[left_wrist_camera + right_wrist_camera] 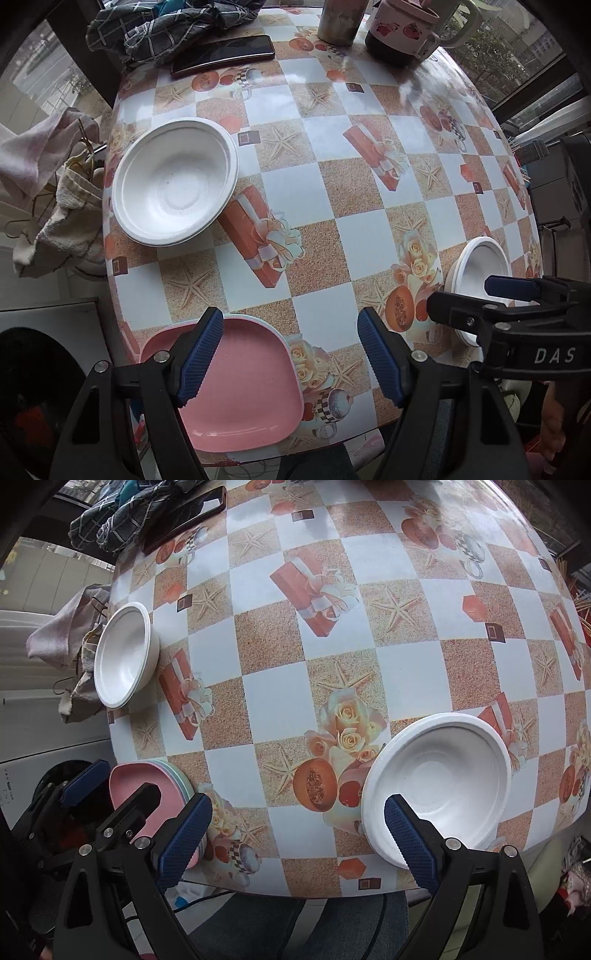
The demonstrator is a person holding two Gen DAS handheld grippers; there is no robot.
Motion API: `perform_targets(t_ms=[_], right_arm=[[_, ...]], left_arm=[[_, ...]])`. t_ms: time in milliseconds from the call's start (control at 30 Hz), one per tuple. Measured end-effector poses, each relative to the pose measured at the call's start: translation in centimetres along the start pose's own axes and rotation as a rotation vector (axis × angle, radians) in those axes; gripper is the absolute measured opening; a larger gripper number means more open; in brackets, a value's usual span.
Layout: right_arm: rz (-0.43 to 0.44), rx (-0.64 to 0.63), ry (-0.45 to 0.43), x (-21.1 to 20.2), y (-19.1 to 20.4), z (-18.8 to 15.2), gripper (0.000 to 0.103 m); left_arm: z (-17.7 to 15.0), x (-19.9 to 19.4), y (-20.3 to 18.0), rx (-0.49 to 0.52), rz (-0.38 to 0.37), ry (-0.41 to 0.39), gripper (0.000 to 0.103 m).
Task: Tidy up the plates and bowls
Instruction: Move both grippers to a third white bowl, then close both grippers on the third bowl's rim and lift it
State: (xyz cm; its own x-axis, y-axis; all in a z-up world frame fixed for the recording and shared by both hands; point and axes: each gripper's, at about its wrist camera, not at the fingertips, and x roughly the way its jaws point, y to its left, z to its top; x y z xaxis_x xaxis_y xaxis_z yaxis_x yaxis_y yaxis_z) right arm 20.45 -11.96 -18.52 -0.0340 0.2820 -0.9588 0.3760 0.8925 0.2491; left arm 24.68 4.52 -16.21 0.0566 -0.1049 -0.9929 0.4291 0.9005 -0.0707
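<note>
A pink plate (pixel 243 391) tops a small stack at the table's near left edge; the stack also shows in the right wrist view (pixel 155 790). My left gripper (pixel 291 354) is open and empty, its left finger over the plate. A white bowl (pixel 177 181) sits at the left edge, also in the right wrist view (pixel 123 653). Another white bowl (pixel 439 782) sits near the front right, also in the left wrist view (pixel 480 266). My right gripper (pixel 299 842) is open and empty, its right finger over this bowl's near rim.
The patterned table (pixel 332 206) carries a black phone (pixel 225 55), a checked cloth (pixel 166 26), a metal cup (pixel 340 18) and a mug (pixel 406 29) at the far side. Towels (pixel 55 192) hang off the left edge.
</note>
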Motion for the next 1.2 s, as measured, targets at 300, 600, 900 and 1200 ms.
perform_targets(t_ms=[300, 600, 900, 1200], right_arm=[[-0.067, -0.12, -0.027, 0.9, 6.6, 5.1, 0.095], [-0.081, -0.183, -0.008, 5.1, 12.4, 10.8, 0.095], [-0.11, -0.2, 0.012, 9.3, 14.2, 13.2, 0.095], [0.016, -0.241, 0.033, 10.5, 15.0, 13.5, 0.038]], left_arm=[[3.2, 0.2, 9.0, -0.205, 0.068, -0.047, 0.078], [8.0, 3.7, 15.3, -0.383, 0.114, -0.025, 0.078], [9.8, 8.4, 15.1, -0.281, 0.16, 0.055, 0.078], [10.2, 9.7, 14.7, -0.28, 0.168, 0.08, 0.064]])
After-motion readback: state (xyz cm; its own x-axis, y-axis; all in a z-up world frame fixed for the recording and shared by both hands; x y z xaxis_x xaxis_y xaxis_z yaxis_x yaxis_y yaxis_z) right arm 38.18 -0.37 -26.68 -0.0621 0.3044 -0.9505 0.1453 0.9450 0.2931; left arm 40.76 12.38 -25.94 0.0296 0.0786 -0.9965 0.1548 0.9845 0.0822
